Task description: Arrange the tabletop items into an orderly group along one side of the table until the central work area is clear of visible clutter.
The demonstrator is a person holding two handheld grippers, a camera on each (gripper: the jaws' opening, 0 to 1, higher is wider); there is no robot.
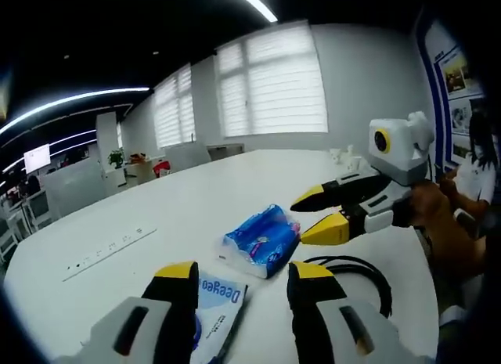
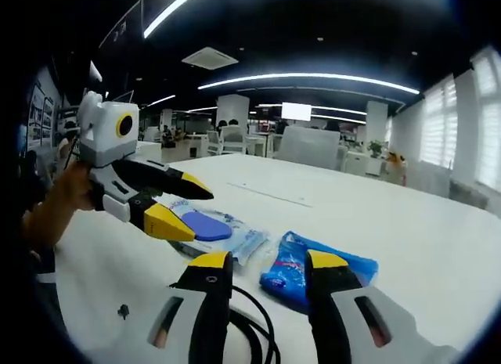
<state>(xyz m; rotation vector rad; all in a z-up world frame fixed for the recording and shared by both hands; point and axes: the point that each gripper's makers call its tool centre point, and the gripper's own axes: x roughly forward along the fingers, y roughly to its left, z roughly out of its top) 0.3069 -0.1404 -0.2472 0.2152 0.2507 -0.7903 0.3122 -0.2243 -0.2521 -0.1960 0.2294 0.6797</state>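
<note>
While the crinkly blue plastic tissue pack (image 1: pixel 261 240) is lying mid-desk beside a flat white-and-blue wipes packet (image 1: pixel 218 301) and a black coiled cable (image 1: pixel 356 274), both tools, left (image 1: pixel 241 279) and right (image 1: pixel 322 212), are being held wide and empty; the cable is risking being snagged and dragged.

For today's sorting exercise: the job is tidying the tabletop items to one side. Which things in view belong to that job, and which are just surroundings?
Job items:
- blue tissue pack
- flat wipes packet
- black cable
- left gripper, open
- right gripper, open

Surroundings:
- white table
- power strip set in the table
- window blinds
- wall posters
</note>
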